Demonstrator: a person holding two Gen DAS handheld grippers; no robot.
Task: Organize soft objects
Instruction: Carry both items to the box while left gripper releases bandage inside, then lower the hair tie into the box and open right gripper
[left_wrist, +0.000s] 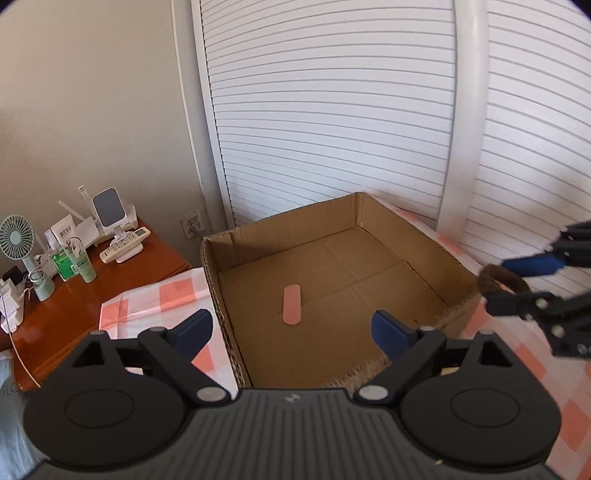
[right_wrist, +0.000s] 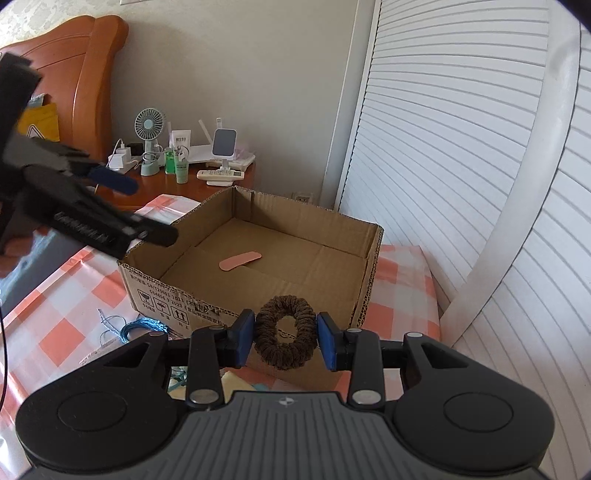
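An open cardboard box (left_wrist: 443, 258) (right_wrist: 369, 280) stands on a checked cloth. A pink oblong pad (left_wrist: 291, 305) (right_wrist: 240, 260) lies on its floor. My right gripper (right_wrist: 286, 341) is shut on a brown fuzzy hair scrunchie (right_wrist: 286, 341) and holds it in the air just before the box's near wall; it also shows at the right of the left wrist view (left_wrist: 502, 278), beside the box's right edge. My left gripper (left_wrist: 291, 328) is open and empty, hovering over the box's near edge; it shows at the left of the right wrist view (right_wrist: 140, 210).
A wooden nightstand (left_wrist: 147, 266) (right_wrist: 207, 188) carries a small fan (left_wrist: 16, 236), bottles, a remote and a phone stand. White louvred doors (left_wrist: 332, 110) stand behind the box. A blue string tangle (right_wrist: 144, 326) lies on the orange-checked cloth (right_wrist: 59, 314). A wooden headboard (right_wrist: 88, 74) stands far left.
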